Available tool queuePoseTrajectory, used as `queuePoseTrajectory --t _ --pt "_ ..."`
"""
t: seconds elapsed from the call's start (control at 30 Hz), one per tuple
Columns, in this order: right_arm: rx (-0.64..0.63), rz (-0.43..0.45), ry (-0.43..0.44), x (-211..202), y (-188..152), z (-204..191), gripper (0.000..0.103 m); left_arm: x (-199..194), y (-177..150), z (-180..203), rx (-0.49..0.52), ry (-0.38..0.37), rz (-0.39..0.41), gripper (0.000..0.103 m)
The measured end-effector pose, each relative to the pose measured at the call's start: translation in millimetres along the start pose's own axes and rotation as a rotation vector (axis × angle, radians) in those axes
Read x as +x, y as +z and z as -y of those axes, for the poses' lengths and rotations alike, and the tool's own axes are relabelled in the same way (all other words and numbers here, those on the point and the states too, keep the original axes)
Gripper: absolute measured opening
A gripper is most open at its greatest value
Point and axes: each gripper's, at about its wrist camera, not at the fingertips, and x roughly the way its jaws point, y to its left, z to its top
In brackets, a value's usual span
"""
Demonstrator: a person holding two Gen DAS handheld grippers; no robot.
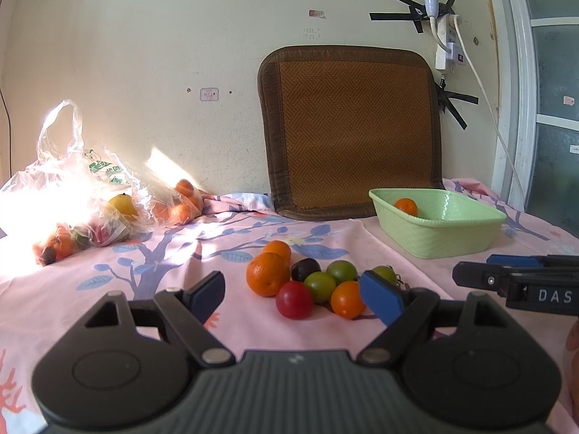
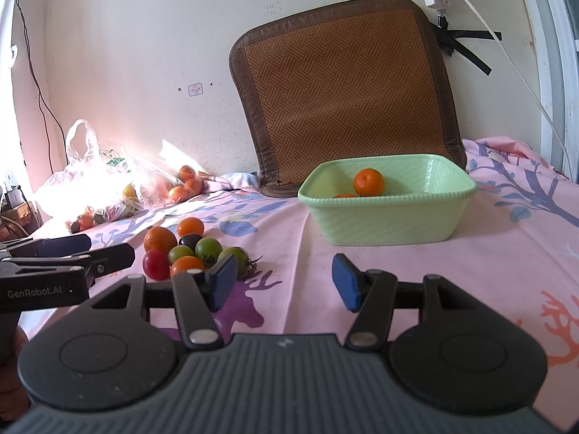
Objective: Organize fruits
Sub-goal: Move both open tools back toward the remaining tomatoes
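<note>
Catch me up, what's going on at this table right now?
A person with two handheld grippers is sorting fruit into the green basket. One orange sits in it, with a second just peeking above the rim. The loose fruit pile still lies on the pink cloth. The left gripper is open, facing that pile, holding nothing. The right gripper is open and empty too, nearer the basket.

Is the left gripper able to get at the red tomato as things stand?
Probably yes. The left gripper is open, with the red tomato at the pile's near edge, nothing between; an orange tomato touching it may get nudged.
</note>
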Motion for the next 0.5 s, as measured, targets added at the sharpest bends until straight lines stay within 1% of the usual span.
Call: queuePoseTrajectory --t 0.33,0.5 --pt "-0.002 0.000 0.000 0.0 0.1 0.5 0.061 0.5 0.4 -0.9 -0.001 -0.001 -0.002 0.085" --pt "-0.008 -0.006 -0.004 0.6 0.0 -0.5 0.061 3.4 -0.2 -4.2 -0.024 -0.007 -0.027 0.084"
